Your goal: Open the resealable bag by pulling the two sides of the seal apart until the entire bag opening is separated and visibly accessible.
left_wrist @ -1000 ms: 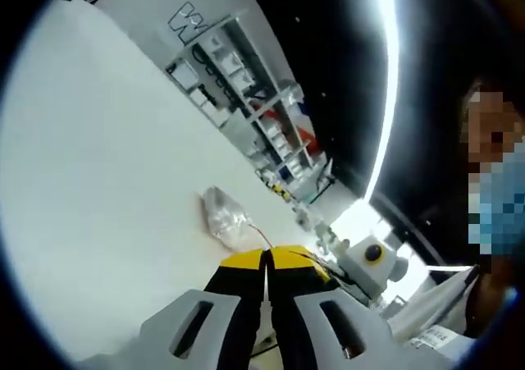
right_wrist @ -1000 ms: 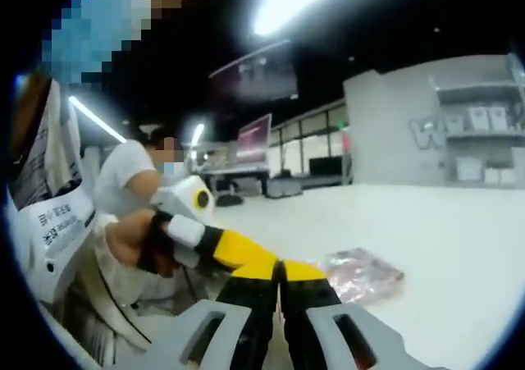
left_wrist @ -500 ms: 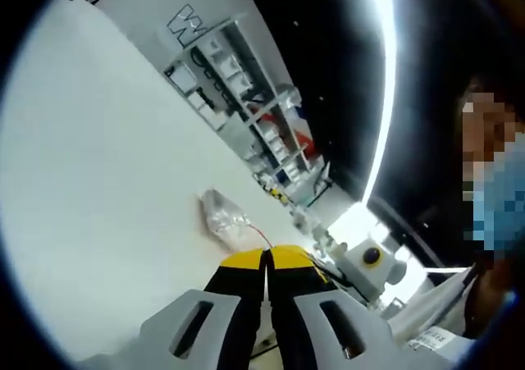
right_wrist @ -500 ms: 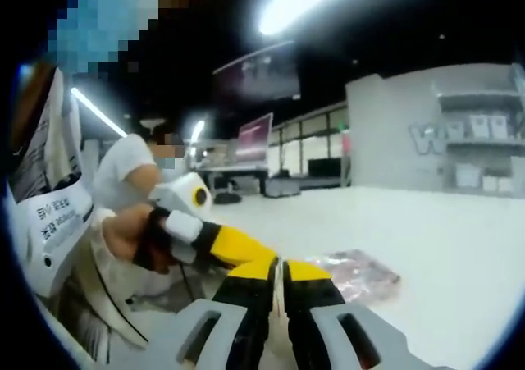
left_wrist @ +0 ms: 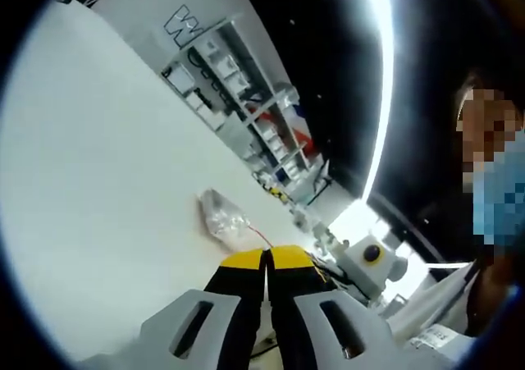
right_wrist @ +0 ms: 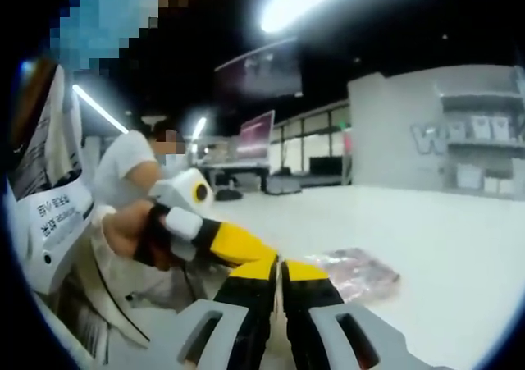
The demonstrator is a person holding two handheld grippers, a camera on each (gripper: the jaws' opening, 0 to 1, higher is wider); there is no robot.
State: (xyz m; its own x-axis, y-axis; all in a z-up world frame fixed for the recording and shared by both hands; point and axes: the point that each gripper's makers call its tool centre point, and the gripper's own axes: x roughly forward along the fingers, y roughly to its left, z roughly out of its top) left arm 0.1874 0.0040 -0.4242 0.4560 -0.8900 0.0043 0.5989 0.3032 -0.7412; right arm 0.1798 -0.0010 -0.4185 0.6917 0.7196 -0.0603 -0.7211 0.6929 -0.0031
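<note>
While the resealable bag (left_wrist: 223,220) lies flat on the white worktop (left_wrist: 98,181), both our left gripper (left_wrist: 266,263) and right gripper (right_wrist: 279,270) have fingers pressed together on nothing, so we reckon we're pre-grasp and need each seal side pinched next.

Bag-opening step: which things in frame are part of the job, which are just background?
Job:
- resealable bag lying on the white table
- right gripper, jaws together
- left gripper, jaws together; its yellow tip reaches in beside the right one

Background:
- shelving with boxes
- monitor
- seated person in white
</note>
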